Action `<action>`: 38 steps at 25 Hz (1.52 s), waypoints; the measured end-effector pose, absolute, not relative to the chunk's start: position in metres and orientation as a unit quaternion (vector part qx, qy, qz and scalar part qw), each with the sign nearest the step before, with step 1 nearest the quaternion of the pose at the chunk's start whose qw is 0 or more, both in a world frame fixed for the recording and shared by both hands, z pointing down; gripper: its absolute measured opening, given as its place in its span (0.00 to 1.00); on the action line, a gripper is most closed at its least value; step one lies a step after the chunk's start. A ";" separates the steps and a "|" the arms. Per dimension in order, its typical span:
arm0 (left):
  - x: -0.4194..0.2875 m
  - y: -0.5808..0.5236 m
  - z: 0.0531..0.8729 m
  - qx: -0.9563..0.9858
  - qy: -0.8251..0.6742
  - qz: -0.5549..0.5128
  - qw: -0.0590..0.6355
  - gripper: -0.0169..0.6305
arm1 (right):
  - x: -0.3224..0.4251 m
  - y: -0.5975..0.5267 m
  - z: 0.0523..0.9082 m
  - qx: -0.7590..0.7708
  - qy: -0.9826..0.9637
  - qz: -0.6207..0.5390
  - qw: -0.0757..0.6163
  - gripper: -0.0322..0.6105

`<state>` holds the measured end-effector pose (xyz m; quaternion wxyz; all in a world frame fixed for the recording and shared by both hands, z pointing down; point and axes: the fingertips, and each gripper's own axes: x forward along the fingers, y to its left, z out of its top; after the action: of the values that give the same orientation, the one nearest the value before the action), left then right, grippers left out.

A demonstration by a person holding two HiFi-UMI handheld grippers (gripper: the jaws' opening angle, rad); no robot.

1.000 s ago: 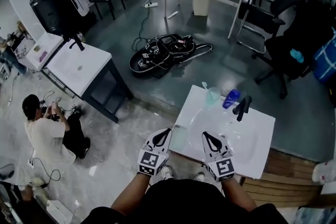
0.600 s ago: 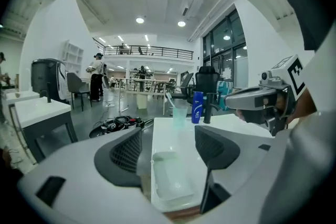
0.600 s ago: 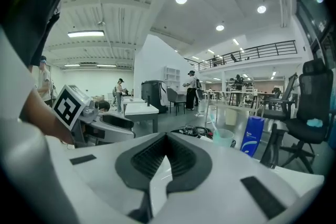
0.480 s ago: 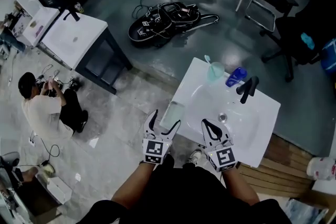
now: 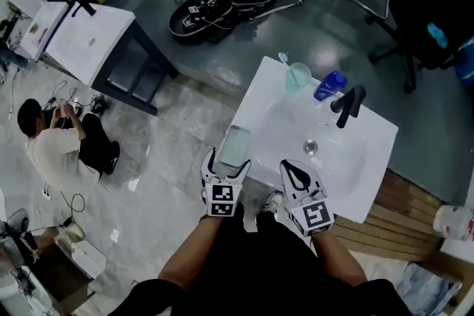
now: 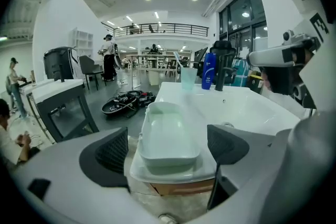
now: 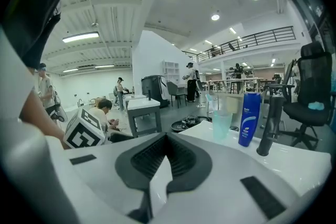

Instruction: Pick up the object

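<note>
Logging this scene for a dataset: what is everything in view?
washbasin: one, white, before the person
dish: one, pale green, basin's near-left corner
cup: one, green, basin's far edge
bottle: one, blue, beside the cup
tap: one, black, beside the bottle
second washbasin: one, white, far left
gear bundle: one, black, floor beyond
seated person: one, pale top, floor left
left gripper: one, white, jaws opening, dish between them
right gripper: one, white, shut, empty

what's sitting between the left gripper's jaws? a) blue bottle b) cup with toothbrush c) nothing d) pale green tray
d: the pale green tray lies between the jaws of the left gripper, which are opening, with the pads clear of its sides.
</note>
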<state>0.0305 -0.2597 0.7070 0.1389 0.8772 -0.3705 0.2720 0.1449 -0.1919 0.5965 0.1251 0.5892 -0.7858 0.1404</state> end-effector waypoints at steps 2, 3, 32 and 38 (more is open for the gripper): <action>0.032 -0.259 0.715 0.875 -0.369 0.282 0.140 0.75 | 0.147 -0.189 0.600 0.590 -0.784 0.147 0.126 0.08; 0.033 -0.258 0.719 0.874 -0.368 0.286 0.141 0.75 | 0.148 -0.187 0.602 0.589 -0.784 0.150 0.126 0.08; 0.040 -0.270 0.681 0.890 -0.367 0.254 0.093 0.63 | 0.145 -0.171 0.600 0.588 -0.784 0.153 0.127 0.08; 0.046 -0.283 0.630 0.899 -0.374 0.215 0.080 0.63 | 0.159 -0.174 0.586 0.609 -0.772 0.141 0.116 0.08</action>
<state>0.0462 -0.2835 0.6299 0.0804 0.8988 -0.3735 0.2147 0.1592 -0.1741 0.5864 0.1162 0.6088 -0.7719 0.1412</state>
